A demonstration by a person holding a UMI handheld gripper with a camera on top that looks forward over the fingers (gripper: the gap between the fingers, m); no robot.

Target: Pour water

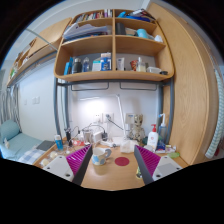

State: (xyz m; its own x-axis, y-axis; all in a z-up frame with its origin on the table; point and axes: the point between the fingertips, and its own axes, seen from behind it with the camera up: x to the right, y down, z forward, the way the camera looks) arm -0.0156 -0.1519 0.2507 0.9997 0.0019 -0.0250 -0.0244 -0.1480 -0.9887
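At the far left, a pale blue object [10, 135] sits low beside the wall, too indistinct to name. Moving rightward, the wooden bench [110, 176] begins, its back edge crowded with small bottles and containers [66, 139] that are too small to tell apart.

The tool [112, 162] points forward over the bench with its two fingers spread wide apart and nothing pressed between them. The left pad [82, 160] shows magenta on its inner face. Between the fingers, resting on the bench on its own, stands a pale cup [101, 156], closer to the left finger, with a clear gap on either side. Just right of the cup lies a small round pink disc [121, 160], flat on the wood. The right pad [149, 160] rises beyond it.

Past the right finger a white bottle with a red top [152, 138] stands upright near the back of the bench. Whether any of these vessels holds water cannot be told.

Above it all, a wooden wall shelf [114, 74] spans the wall, carrying books, boxes and jars on two levels.
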